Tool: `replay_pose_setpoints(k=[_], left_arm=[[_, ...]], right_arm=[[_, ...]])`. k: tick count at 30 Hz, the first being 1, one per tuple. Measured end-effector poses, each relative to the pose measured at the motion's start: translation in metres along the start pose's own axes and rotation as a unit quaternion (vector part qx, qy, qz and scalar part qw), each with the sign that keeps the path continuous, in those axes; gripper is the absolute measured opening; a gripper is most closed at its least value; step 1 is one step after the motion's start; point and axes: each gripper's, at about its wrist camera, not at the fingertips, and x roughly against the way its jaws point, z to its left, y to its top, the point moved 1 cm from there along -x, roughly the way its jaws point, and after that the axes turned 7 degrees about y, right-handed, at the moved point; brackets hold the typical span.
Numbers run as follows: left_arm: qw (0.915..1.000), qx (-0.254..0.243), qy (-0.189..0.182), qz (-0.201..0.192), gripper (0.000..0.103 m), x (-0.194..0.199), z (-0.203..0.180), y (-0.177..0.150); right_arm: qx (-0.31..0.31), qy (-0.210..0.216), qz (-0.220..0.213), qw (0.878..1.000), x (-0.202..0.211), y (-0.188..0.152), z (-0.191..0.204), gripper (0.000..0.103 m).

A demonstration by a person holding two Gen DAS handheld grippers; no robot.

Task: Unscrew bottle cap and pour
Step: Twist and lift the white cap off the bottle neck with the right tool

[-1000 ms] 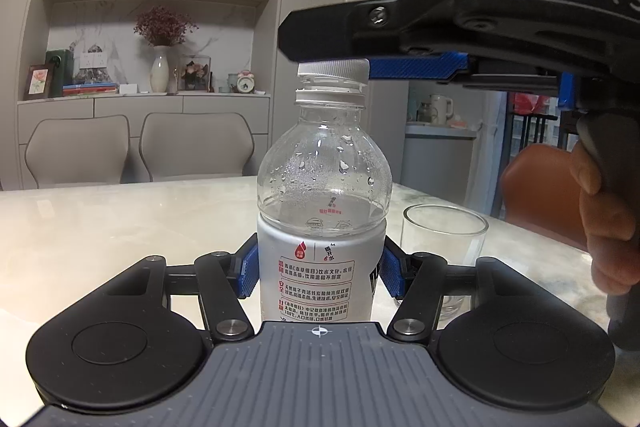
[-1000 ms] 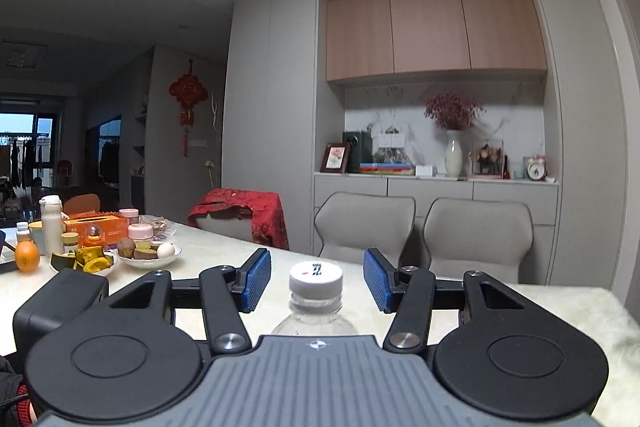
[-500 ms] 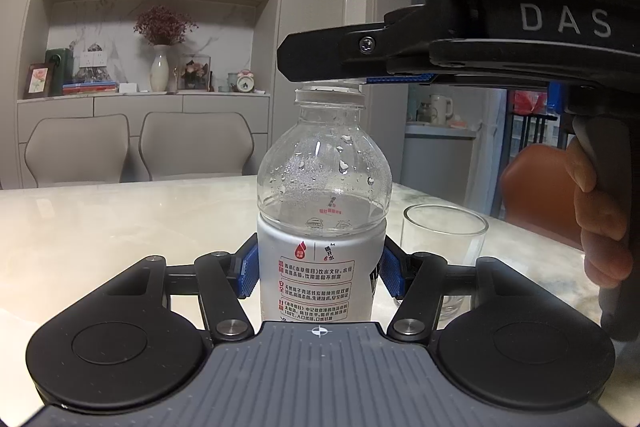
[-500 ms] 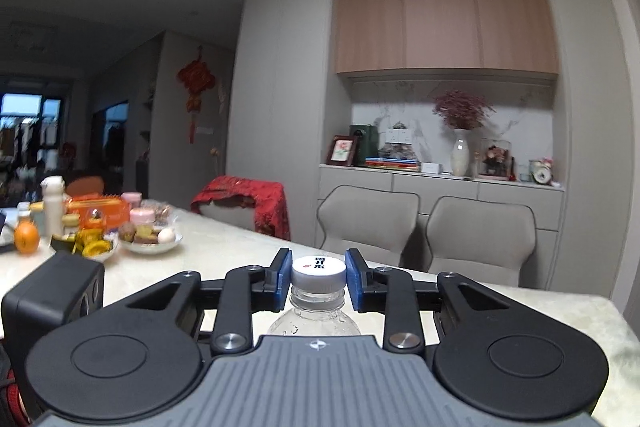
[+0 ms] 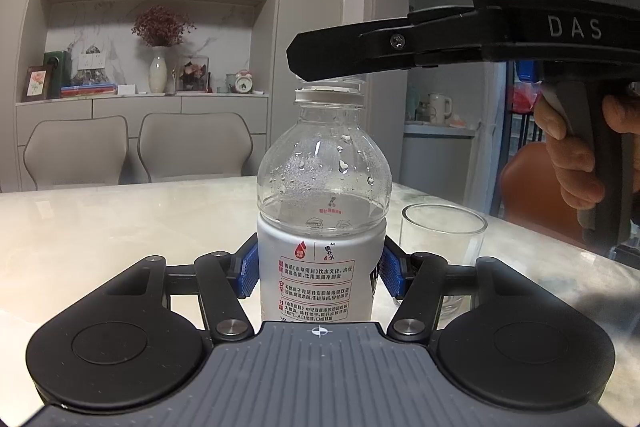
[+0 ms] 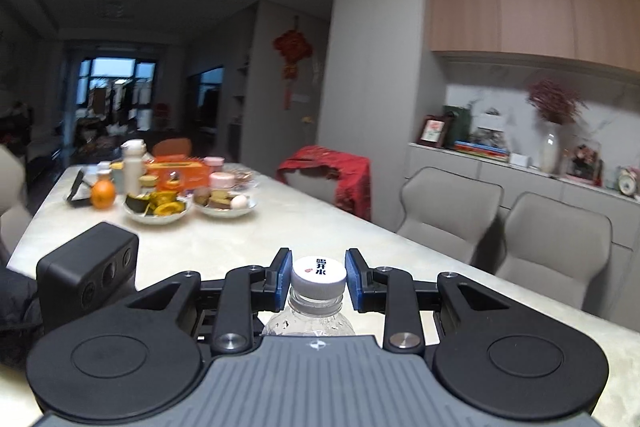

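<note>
A clear plastic water bottle with a white label stands upright on the marble table. My left gripper is shut on the bottle's labelled body. The bottle's white cap sits between the blue pads of my right gripper, which is shut on it from the right side, above the neck. In the left wrist view the right gripper hides the cap. An empty clear glass stands just right of the bottle.
At the table's far end stand plates of food, an orange, a white flask and an orange box. Grey chairs line the far side. A sideboard with a vase stands behind.
My right gripper has closed from open onto the cap, then swung round the bottle's top, so its view has turned left. The left gripper and bottle have not moved.
</note>
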Motion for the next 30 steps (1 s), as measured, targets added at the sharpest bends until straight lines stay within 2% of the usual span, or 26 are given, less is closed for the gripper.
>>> replay_pose_setpoints(k=[11,15,18,23,27,30], left_arm=[[1.0000,0.001,-0.001,0.000,0.059,0.002,0.002,0.001],[1.0000,-0.002,-0.003,0.000,0.059,0.002,0.001,0.002],[1.0000,-0.005,-0.004,-0.001,0.059,0.001,0.001,0.002],[1.0000,0.000,-0.004,0.000,0.059,0.002,0.002,0.002],[1.0000,-0.001,-0.003,0.000,0.059,0.002,0.002,0.002],[1.0000,0.000,-0.003,0.000,0.059,0.002,0.001,0.001]], right_arm=[[0.053,0.111,0.038,0.992,-0.001,0.015,-0.027,0.032],[0.068,0.140,0.037,0.987,0.004,0.015,-0.033,0.032],[0.054,0.162,0.029,0.985,0.005,0.014,-0.043,0.032],[0.054,0.183,0.015,0.981,0.008,0.017,-0.052,0.032],[0.077,0.171,0.021,0.982,0.008,0.024,-0.047,0.032],[0.080,0.151,0.008,0.985,0.019,0.027,-0.043,0.032]])
